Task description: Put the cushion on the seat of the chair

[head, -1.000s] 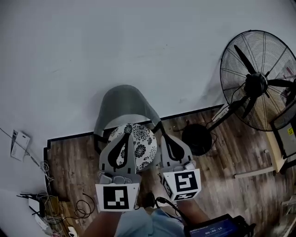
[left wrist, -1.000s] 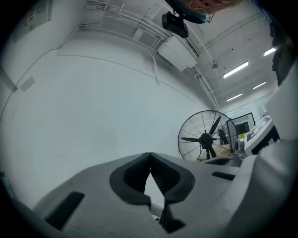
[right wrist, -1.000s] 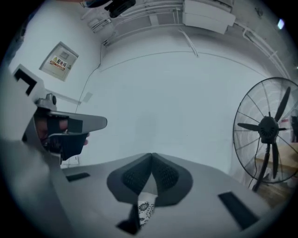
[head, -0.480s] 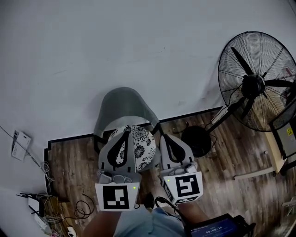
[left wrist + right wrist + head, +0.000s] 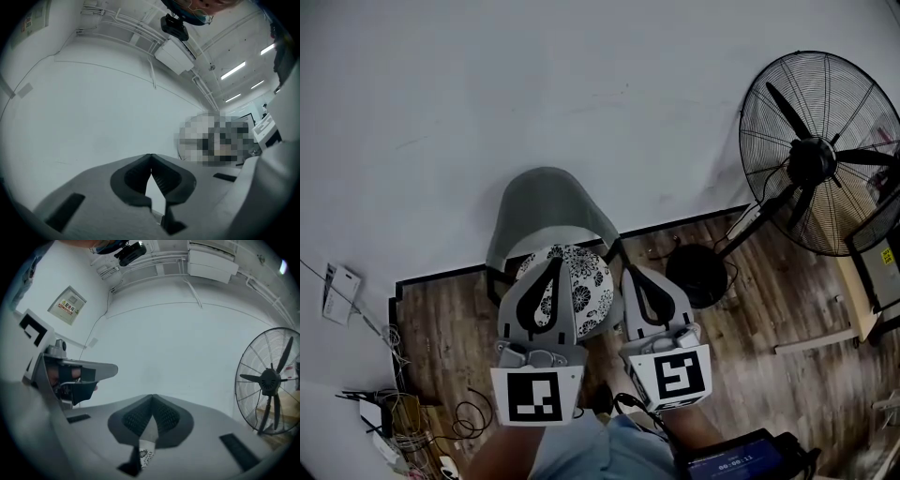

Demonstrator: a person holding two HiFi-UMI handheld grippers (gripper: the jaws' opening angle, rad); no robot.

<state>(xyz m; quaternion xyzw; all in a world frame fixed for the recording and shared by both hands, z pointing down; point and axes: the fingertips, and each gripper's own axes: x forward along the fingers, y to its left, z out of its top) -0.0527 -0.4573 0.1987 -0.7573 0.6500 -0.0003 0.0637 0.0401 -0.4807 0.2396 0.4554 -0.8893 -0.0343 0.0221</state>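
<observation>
A round white cushion (image 5: 584,289) with a black flower print lies on the seat of a grey shell chair (image 5: 546,211) that stands against the white wall. Both grippers hover over it and point level at the wall. In the head view my left gripper (image 5: 555,262) covers the cushion's left part, and my right gripper (image 5: 635,275) is just off its right edge. Each one's jaws meet at the tips with nothing between them. The left gripper (image 5: 150,155) faces bare wall. Below the right gripper (image 5: 152,396) a strip of the cushion (image 5: 146,456) shows.
A big black pedestal fan (image 5: 820,155) stands to the right, its round base (image 5: 696,275) close to the chair. Cables and small devices (image 5: 403,412) lie on the wood floor at the left. A dark device with a screen (image 5: 736,461) is at the bottom right.
The right gripper has risen slightly. The left gripper and the cushion have stayed in place, and both grippers remain shut.
</observation>
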